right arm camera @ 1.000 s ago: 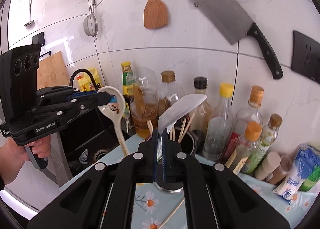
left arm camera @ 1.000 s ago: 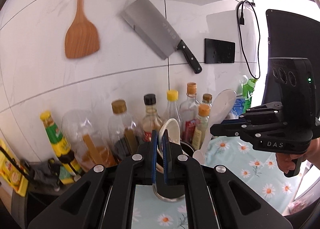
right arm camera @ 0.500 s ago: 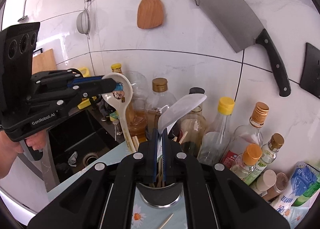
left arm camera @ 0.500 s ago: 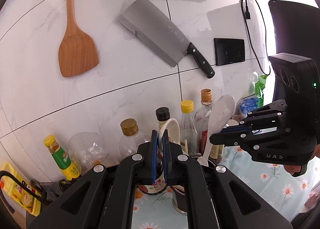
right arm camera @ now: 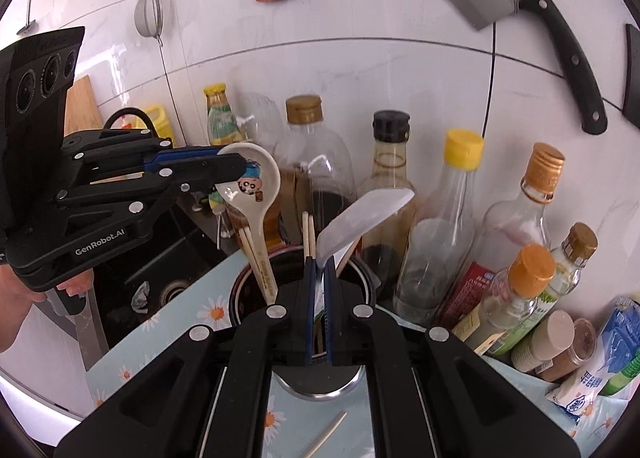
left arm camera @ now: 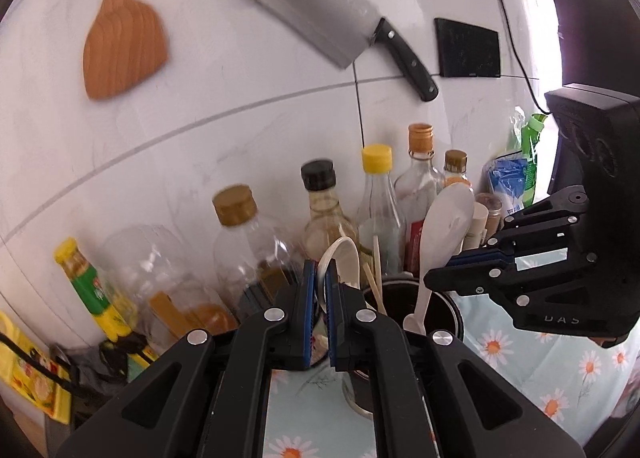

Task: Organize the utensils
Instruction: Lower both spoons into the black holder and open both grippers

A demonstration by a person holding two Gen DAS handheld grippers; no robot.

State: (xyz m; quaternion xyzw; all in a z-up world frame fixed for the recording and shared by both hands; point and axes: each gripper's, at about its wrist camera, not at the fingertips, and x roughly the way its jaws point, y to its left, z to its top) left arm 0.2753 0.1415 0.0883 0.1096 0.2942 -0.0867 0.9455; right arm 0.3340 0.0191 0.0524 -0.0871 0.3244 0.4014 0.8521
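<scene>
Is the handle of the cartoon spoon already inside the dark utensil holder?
Yes, the cartoon spoon has its handle end below the rim of the utensil holder.

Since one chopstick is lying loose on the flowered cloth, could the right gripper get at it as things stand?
Probably not yet. The right gripper is shut on a white spoon above the utensil cup, so its jaws are occupied. The chopstick lies flat and unobstructed in front of the cup.

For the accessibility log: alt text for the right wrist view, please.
The right gripper is shut on a white spoon above a dark utensil holder. Beside it, the left gripper lowers a cartoon-printed spoon into it.
</scene>
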